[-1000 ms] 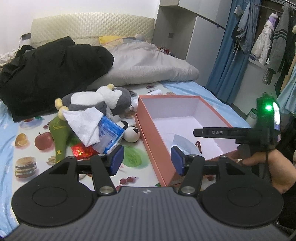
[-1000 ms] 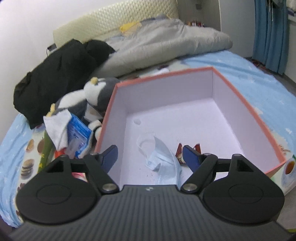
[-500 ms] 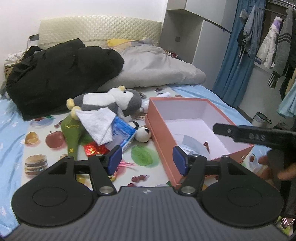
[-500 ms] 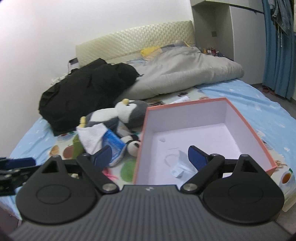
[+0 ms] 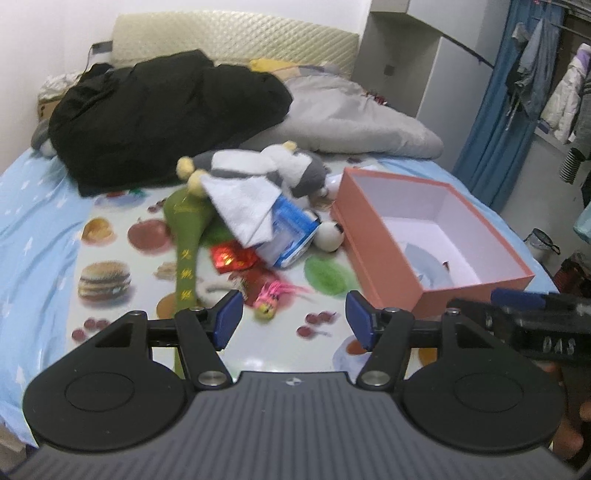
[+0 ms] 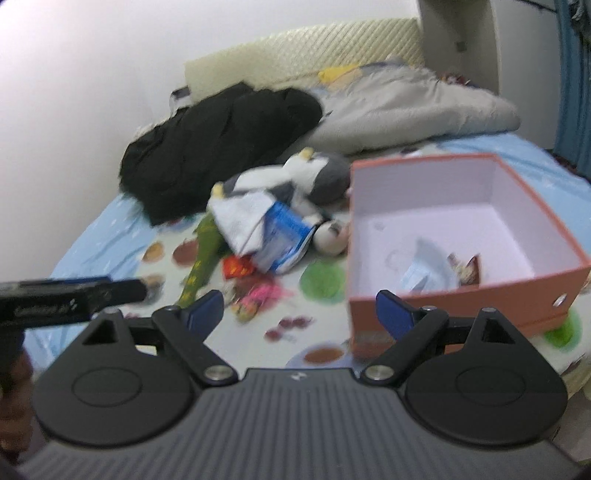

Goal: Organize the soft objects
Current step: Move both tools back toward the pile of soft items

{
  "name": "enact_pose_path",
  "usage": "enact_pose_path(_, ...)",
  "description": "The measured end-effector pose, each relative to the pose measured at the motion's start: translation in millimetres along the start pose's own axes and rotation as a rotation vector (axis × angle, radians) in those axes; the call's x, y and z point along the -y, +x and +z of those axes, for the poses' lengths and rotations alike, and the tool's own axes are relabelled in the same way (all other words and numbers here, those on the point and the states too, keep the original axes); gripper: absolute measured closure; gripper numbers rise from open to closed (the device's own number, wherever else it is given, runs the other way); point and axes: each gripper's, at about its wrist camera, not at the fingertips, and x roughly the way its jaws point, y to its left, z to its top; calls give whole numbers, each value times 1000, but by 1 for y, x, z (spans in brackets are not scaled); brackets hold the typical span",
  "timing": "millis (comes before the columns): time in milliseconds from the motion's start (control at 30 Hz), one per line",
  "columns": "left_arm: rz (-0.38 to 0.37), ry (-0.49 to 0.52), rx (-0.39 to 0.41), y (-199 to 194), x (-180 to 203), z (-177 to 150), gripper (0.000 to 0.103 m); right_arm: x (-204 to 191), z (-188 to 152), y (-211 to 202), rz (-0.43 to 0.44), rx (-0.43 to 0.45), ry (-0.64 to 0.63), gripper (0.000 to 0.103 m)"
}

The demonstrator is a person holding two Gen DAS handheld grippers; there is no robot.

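The blue-padded fingers [image 5: 229, 317] of the left gripper [image 5: 293, 317] are spread apart with nothing between them, and those of the right gripper [image 6: 299, 314] are likewise released and empty, spread wider still. Both tools hang above the near edge of the bed, pointing down and forward at the soft things, a stance that seems to be a pause between pickups, not a grip.

The soft things sit in a loose heap on the fruit-printed sheet [image 5: 110, 258], just left of an open salmon-pink box [image 5: 376, 236]. In the heap, a grey and white plush penguin [image 5: 284, 166] lies on its side at the back. A white cloth [image 5: 243, 199] is draped over its front, partly covering a blue and white packet [image 5: 291, 232]. A long green plush [image 5: 186, 243] with yellow lettering stretches toward the viewer. A red packet [image 5: 231, 256] and a small pink and yellow toy [image 5: 267, 302] lie nearest the left fingers. A small black and white panda ball [image 5: 328, 236] rests against the box's wall.

The box probably serves as the collecting bin: a pale blue face mask [image 6: 424, 266] and a small dark wrapper [image 6: 467, 267] already lie in its near corner, so sorting appears only partly done.

Farther back, a black coat [image 5: 166, 114] and a grey duvet [image 5: 351, 114] are piled against the quilted headboard [image 5: 236, 35].
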Motion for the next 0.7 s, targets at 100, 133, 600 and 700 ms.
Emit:
enact_pose_path(100, 14, -14, -16, 6, -8, -8, 36, -9, -9, 8, 18, -30, -19, 12)
enact_pose_path(133, 17, -17, -21, 9, -11, -10, 36, -12, -12, 11, 27, -39, -23, 12)
enact_pose_path(600, 88, 55, -169, 112, -60, -11, 36, -39, -22, 101, 137, -112, -105, 13)
enact_pose_path(700, 100, 94, -197, 136, -70, -7, 36, -41, -21, 121, 162, -125, -120, 24)
